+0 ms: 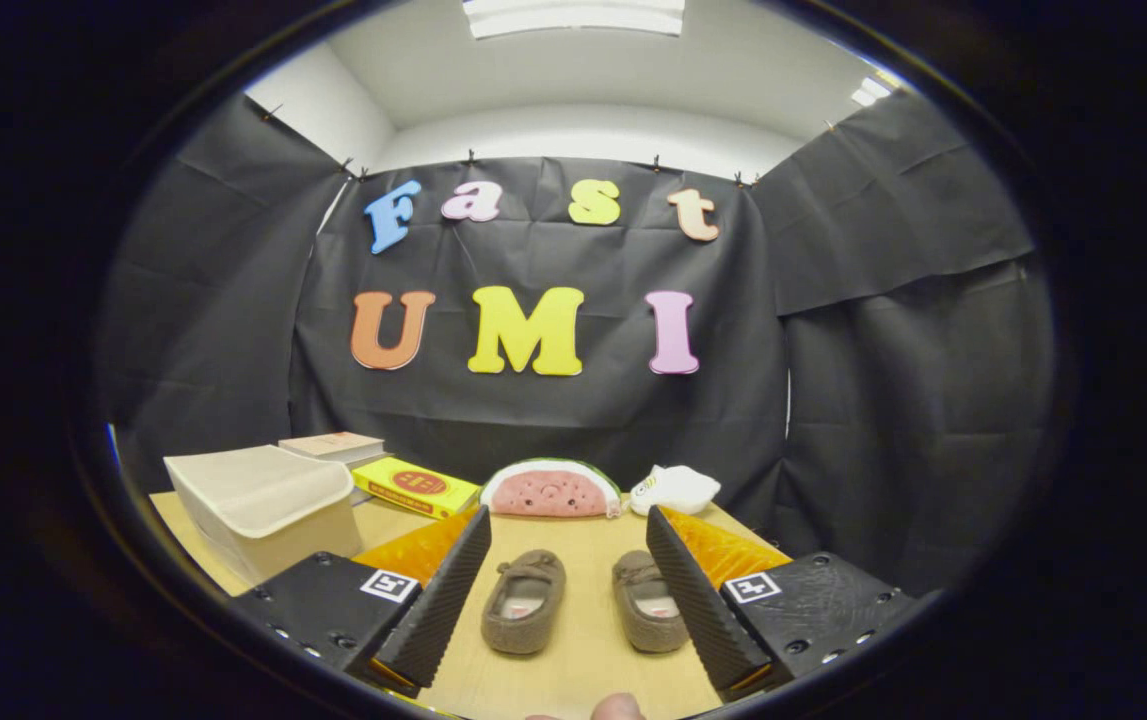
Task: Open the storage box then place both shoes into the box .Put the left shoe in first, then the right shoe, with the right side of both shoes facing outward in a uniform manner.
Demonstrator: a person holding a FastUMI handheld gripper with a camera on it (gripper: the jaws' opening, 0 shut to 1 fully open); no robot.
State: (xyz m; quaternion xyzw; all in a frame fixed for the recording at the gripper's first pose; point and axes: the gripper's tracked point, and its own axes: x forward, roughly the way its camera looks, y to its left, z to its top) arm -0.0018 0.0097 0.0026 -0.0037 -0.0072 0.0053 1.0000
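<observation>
Hovering with fingers spread wide and empty, the gripper (569,590) frames 2 brown shoes (524,602) beside the closed storage box (263,500)

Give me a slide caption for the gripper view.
Open fingers frame two brown shoes on the wooden table, the closed beige storage box off to their left.

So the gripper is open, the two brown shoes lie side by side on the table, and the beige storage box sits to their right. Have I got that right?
Not quite. In the gripper view the beige storage box sits to the left of the shoes, not the right. The rest holds: the gripper is open, and the two brown shoes lie side by side on the table.
</observation>
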